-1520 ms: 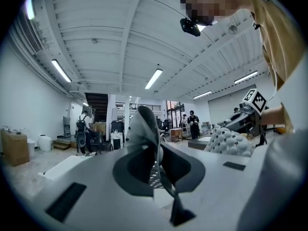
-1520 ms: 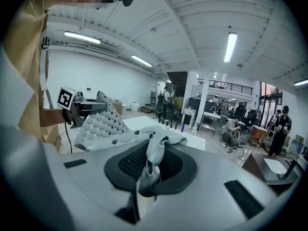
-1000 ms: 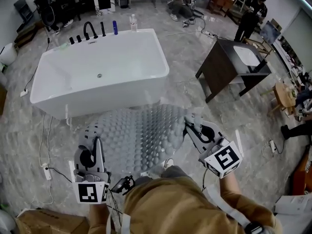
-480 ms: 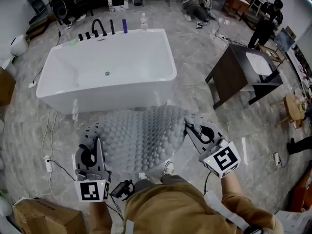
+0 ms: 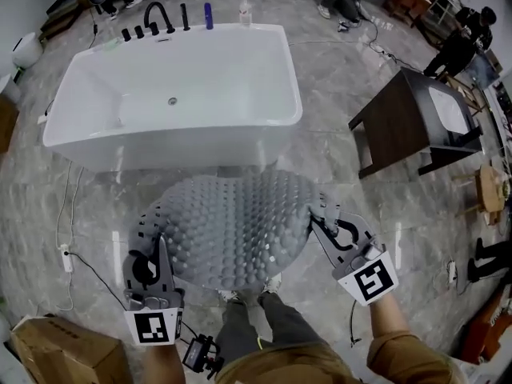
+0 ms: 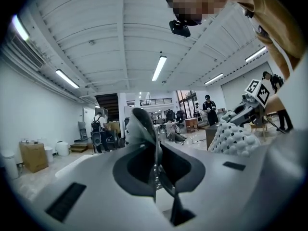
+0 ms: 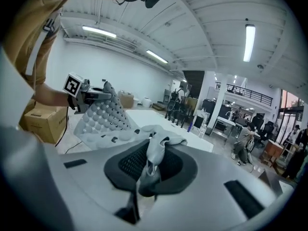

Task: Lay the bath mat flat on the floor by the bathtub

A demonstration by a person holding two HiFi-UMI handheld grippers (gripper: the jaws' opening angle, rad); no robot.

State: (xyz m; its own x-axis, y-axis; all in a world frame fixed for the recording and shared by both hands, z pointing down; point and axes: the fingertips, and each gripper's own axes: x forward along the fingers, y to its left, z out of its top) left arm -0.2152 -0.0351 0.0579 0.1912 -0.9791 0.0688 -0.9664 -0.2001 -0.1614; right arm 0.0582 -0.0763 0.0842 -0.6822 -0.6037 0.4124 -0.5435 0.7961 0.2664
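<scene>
Holding a grey, bumpy bath mat (image 5: 232, 226) stretched in the air between two hand-held tools, a person faces a white bathtub (image 5: 160, 146). The left claw (image 5: 146, 232) is clamped on the mat's left edge, and the right claw (image 5: 322, 214) is clamped on its right edge. The mat hangs low just in front of the tub's near side, above the person's shoes. It seems not yet down, so lowering, flattening and letting go appear to remain. The floor (image 5: 384, 214) is glossy grey marble-patterned tile with cables trailing across it. A dark washstand (image 5: 392, 134) stands to the right and a cardboard box (image 5: 64, 358) sits lower left. People are visible far back in the open workshop.
</scene>
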